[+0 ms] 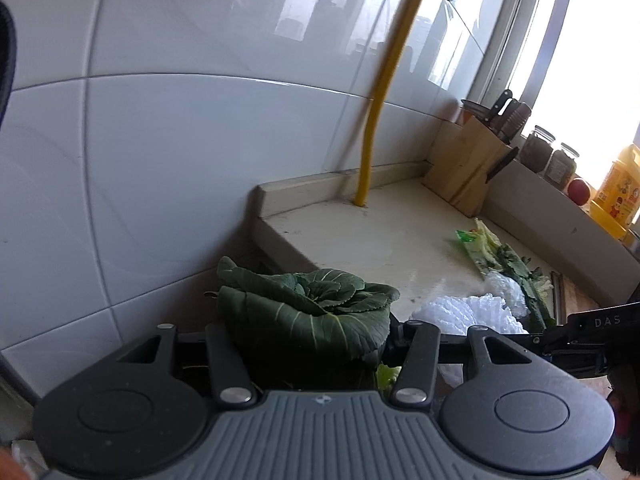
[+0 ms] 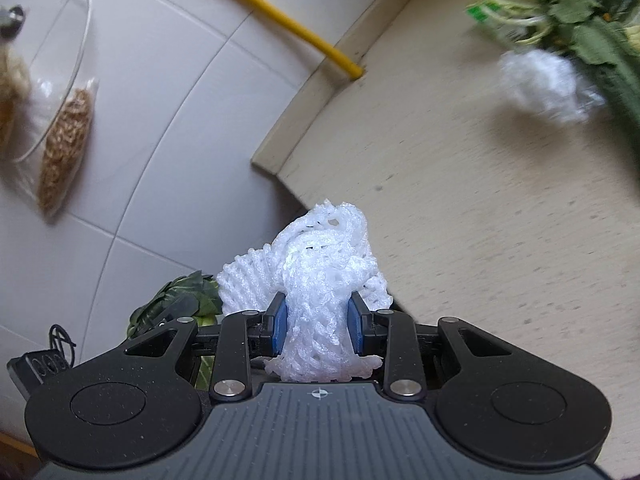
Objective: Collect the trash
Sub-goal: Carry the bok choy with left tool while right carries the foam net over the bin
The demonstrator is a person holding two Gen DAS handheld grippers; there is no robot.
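Over the counter: right gripper pinching white foam net; left gripper clamped on leafy greens.

The wall tiles are seen as glossy white ceramic, with window reflections carried on their smooth faces. The countertop is shown as matt beige stone, finely speckled. The foam net is made of soft white plastic mesh, open and knobbly. Matt black plastic with bright metal pivot pins is shown on the right gripper, and its pads are faced in blue rubbery material. The knife block is of pale, unvarnished-looking wood. The pipe is coated in smooth yellow plastic. The leafy vegetable is dull, veined and crinkled.
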